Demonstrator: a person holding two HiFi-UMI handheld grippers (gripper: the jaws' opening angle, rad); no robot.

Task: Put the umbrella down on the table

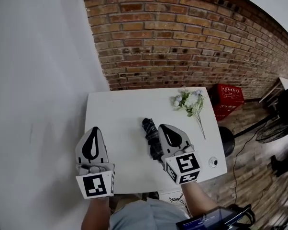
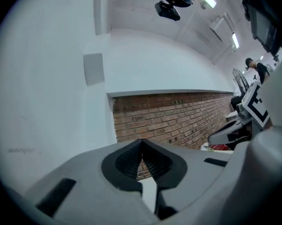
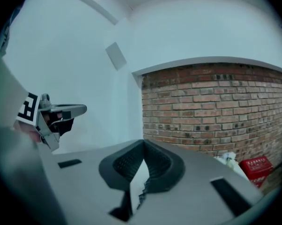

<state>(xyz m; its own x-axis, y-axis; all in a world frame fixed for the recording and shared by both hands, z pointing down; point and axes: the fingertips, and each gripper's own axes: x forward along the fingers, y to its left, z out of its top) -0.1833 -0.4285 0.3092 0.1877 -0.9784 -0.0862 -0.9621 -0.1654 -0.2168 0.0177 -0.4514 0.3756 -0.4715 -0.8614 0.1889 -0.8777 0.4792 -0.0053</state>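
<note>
A folded dark umbrella [image 1: 150, 132] lies on the white table [image 1: 115, 114], near its middle. My right gripper [image 1: 164, 127] is raised above it, hides its near end, and is shut on nothing. In the right gripper view its jaws [image 3: 143, 143] meet at the tips and point toward the brick wall. Over the table's left front, my left gripper [image 1: 93, 130] is also shut and holds nothing. The left gripper view shows those jaws [image 2: 142, 140] closed together, aimed level at the wall. Neither gripper touches the umbrella.
A bunch of white flowers [image 1: 189, 101] lies at the table's far right and a small round object [image 1: 213, 162] near its right front corner. A red crate [image 1: 227, 98], a black stool [image 1: 226, 140] and a fan [image 1: 273, 128] stand on the floor to the right. A brick wall [image 1: 182, 37] runs behind.
</note>
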